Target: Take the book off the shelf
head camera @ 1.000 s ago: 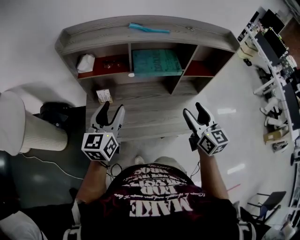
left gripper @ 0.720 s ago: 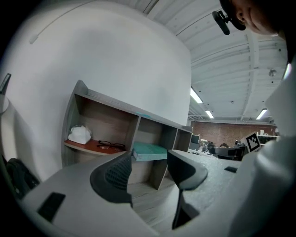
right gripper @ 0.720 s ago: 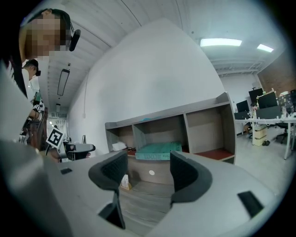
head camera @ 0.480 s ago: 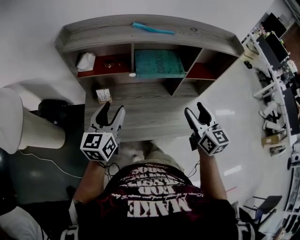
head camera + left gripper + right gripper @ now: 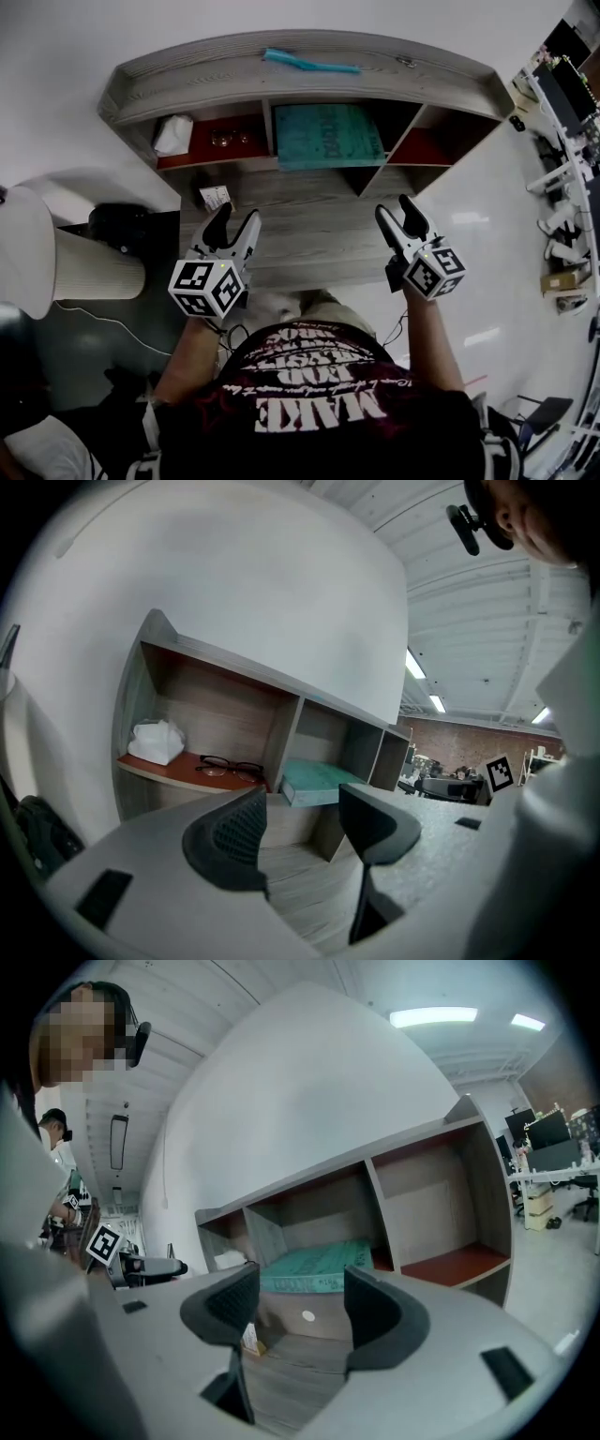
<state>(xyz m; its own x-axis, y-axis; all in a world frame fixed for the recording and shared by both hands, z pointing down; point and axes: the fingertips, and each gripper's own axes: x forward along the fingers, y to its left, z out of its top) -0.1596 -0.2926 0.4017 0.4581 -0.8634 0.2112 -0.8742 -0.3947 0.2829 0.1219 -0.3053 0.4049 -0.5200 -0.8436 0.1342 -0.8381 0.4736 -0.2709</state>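
Note:
A teal book [image 5: 328,134] lies flat in the middle compartment of the wooden shelf unit [image 5: 300,70]; it also shows in the left gripper view [image 5: 314,780] and the right gripper view [image 5: 314,1267]. My left gripper [image 5: 234,225] hovers open over the desk surface [image 5: 309,234], well short of the shelf, with nothing between its jaws. On the other side my right gripper [image 5: 397,214] is open and empty too, at about the same distance from the book.
The left red shelf [image 5: 220,141] holds a white crumpled tissue [image 5: 172,133] and glasses [image 5: 228,766]. A teal comb-like thing [image 5: 309,63] lies on the shelf top. A small card box [image 5: 215,197] sits on the desk. A black bag [image 5: 127,225] stands at the left.
Both grippers have edged slightly forward and right toward the shelf, and the head view has shifted so the shelf sits a little closer. Both stay open.

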